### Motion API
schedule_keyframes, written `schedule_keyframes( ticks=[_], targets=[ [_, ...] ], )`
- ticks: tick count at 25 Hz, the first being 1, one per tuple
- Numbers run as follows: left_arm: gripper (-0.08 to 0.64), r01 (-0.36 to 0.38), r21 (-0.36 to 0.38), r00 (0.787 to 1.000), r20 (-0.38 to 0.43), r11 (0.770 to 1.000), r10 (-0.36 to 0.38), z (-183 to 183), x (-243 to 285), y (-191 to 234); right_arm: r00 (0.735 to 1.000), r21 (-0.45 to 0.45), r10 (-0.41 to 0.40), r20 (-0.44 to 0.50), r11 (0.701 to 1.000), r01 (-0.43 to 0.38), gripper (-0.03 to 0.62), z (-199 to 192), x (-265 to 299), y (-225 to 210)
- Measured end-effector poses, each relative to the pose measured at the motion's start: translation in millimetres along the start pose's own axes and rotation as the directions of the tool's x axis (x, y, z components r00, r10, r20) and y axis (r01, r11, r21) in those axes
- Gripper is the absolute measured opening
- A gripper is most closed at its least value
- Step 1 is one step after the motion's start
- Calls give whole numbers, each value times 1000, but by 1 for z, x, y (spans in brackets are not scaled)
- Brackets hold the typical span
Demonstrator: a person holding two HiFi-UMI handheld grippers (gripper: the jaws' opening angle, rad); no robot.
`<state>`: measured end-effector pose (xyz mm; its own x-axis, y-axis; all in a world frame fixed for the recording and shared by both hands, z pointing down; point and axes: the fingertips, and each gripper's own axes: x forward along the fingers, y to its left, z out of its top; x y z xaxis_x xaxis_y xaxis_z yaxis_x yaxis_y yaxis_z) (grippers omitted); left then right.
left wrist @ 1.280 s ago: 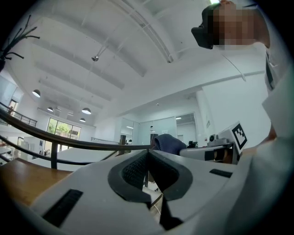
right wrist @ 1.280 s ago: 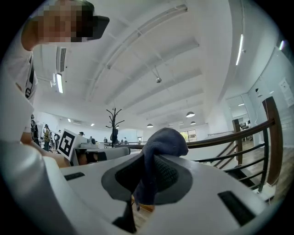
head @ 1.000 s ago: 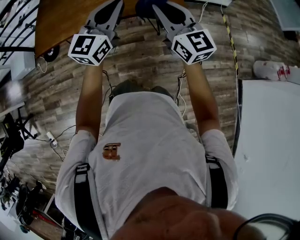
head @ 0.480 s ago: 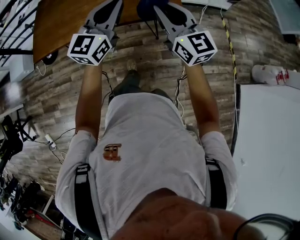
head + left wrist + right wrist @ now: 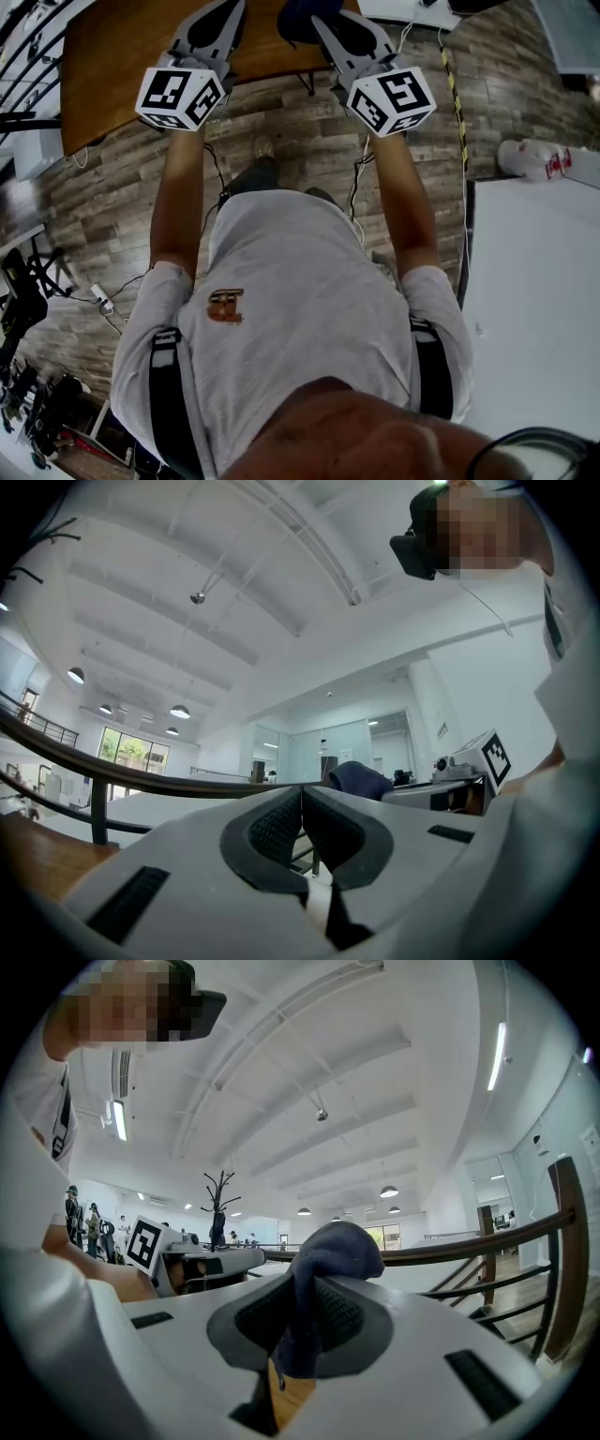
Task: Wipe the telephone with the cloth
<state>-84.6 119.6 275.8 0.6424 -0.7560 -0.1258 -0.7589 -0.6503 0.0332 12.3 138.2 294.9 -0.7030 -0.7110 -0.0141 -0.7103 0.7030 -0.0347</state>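
Observation:
My right gripper (image 5: 323, 17) is shut on a dark blue cloth (image 5: 296, 19), which bunches up above its pads (image 5: 330, 1244). In the right gripper view the jaws (image 5: 300, 1321) pinch the cloth's lower part. My left gripper (image 5: 221, 11) is shut with nothing between its pads; the two ribbed pads (image 5: 279, 825) meet. Both grippers are held side by side, level, just over the near edge of a brown wooden table (image 5: 117, 66). From the left gripper view the cloth (image 5: 359, 778) shows beside it. No telephone is in view.
A wood-plank floor (image 5: 300, 131) lies below, with cables and a power strip (image 5: 101, 291) at the left. A white tabletop (image 5: 534, 309) fills the right side, with a white bundle (image 5: 534, 155) beyond it. A railing (image 5: 562, 1241) stands at the right gripper view's right.
More of the brown table has come into the head view, and one foot has stepped forward. Both grippers keep their pose and grip.

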Motion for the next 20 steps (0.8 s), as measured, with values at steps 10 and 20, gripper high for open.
schedule_keyframes(
  ticks=[10,20],
  targets=[
    [20,39,19,999,0,999,-39,-3,59,86,999,-10,-43,-11,999,43,72,-2,89,-50],
    [20,62,-4,997,-39,998,-62,-28,127,163,996,6,-79,-43,997,80,72,-14,167,-108]
  ],
)
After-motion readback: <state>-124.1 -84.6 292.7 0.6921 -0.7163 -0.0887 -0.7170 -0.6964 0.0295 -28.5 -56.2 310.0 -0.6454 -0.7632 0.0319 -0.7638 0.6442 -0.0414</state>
